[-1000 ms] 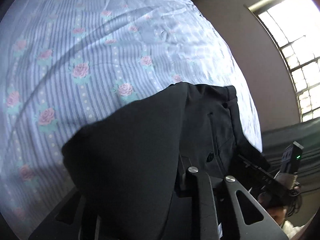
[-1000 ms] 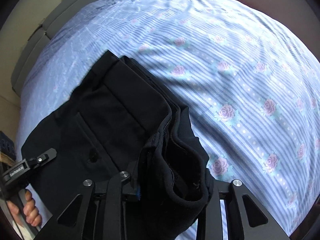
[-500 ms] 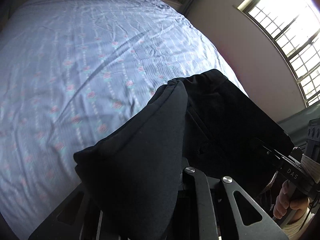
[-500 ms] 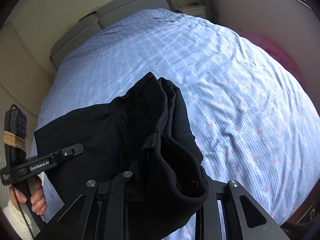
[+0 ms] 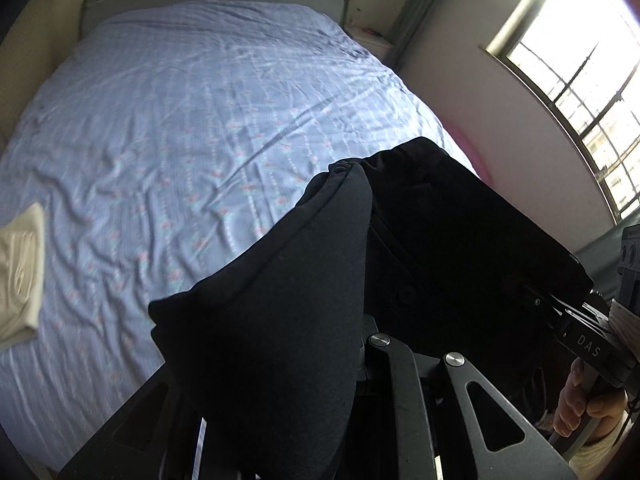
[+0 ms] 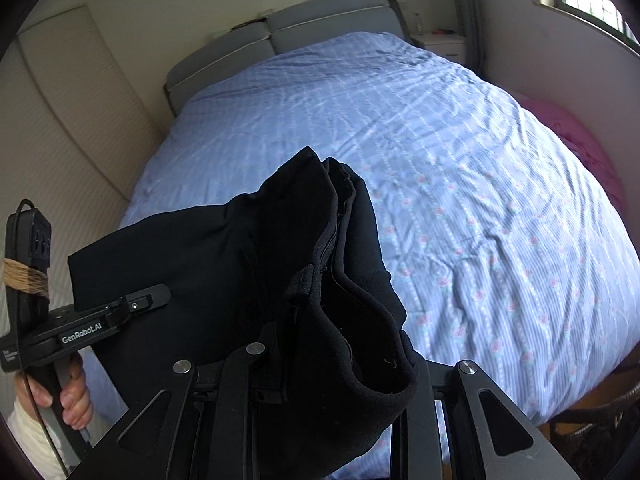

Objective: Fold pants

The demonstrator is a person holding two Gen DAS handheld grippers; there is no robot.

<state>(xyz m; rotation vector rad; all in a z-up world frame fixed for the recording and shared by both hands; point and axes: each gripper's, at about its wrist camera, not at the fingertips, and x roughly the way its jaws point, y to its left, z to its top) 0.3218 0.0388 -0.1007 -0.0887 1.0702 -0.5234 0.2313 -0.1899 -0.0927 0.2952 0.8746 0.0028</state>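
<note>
The black pants (image 5: 288, 300) hang folded between both grippers, high above the bed. My left gripper (image 5: 280, 392) is shut on one edge of the pants; cloth drapes over its fingers and hides the tips. My right gripper (image 6: 340, 376) is shut on the other bunched edge of the pants (image 6: 320, 264), with the waistband layers curling over it. The left gripper also shows in the right wrist view (image 6: 136, 306), and the right gripper shows in the left wrist view (image 5: 560, 312), each pinching the cloth.
The bed (image 6: 460, 160) with a blue striped, rose-patterned sheet lies below, its grey headboard (image 6: 312, 24) far off. A folded cream garment (image 5: 20, 272) lies on the bed at the left. A pink cloth (image 6: 580, 144) lies by the right bed edge under the window (image 5: 580, 80).
Both grippers have lifted the pants well up and back from the bed. The sheet was close below a second ago; now the whole bed and headboard are in view.
</note>
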